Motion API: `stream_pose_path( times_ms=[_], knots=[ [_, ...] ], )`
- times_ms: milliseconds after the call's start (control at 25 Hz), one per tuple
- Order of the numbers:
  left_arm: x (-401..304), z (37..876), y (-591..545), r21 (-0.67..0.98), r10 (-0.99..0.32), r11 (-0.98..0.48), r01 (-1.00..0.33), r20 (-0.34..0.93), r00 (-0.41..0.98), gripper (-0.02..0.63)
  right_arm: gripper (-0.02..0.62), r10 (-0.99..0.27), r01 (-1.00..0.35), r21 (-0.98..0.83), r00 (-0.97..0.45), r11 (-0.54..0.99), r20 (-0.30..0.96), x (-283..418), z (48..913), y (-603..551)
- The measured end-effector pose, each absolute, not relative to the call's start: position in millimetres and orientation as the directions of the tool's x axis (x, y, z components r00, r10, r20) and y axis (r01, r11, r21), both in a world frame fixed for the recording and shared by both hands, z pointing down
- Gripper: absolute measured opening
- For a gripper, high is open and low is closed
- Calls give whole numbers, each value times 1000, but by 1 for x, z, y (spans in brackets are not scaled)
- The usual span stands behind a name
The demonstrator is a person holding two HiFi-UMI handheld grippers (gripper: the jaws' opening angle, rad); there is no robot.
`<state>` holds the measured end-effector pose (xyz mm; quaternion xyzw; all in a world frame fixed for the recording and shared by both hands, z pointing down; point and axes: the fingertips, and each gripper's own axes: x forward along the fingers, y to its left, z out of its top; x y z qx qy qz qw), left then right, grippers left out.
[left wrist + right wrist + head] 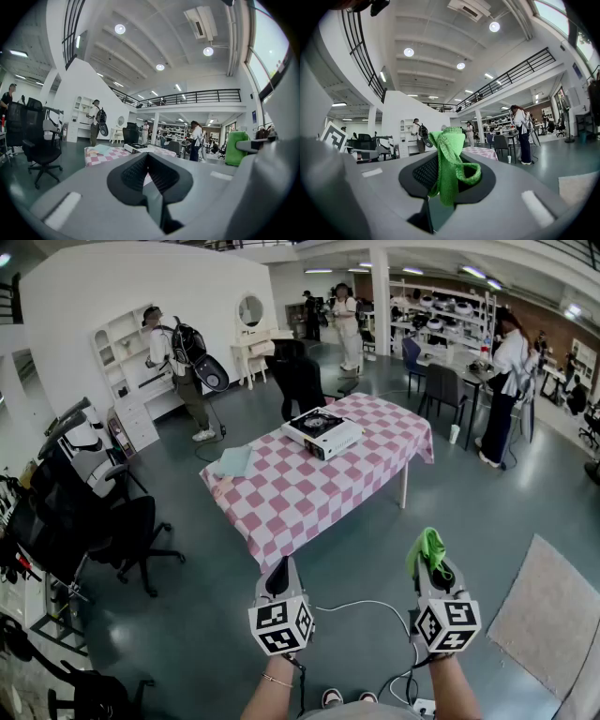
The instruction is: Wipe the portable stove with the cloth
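"Head view, closest in: how do the two grippers stand?"

"The left gripper [278, 570] has its jaws pressed together and holds nothing. In the left gripper view the black pads [136, 171] meet in a line. The right gripper [431, 568] pinches a green cloth [427, 547], which sticks up above the jaws and flops over in a loop in the right gripper view."

"Are they over the table?"

"No. Both hang above the grey floor [356, 554], short of the table [281, 512] with its pink-and-white checked cover."

"And the portable stove?"

"The portable stove [322, 432] sits on the far half of the table, white-bodied with a black burner, well apart from the cloth. A pale blue sheet [232, 461] lies near the table's left corner."

"Beyond that?"

"A black office chair [131, 531] stands to the left and a rug [548, 615] lies to the right. Farther back, a person with a backpack [178, 357] stands by white shelves."
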<state>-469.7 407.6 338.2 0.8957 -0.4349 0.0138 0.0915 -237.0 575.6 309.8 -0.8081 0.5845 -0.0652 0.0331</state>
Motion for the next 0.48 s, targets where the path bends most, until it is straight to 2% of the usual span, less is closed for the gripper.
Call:
stream_pose_path(
  times_ms=[480],
  knots=[
    [-485, 344, 373, 154, -755, -629, -762, 110, 646, 0, 86, -920, -907, -155, 388, -393, 60, -247, 316, 555]
  ],
)
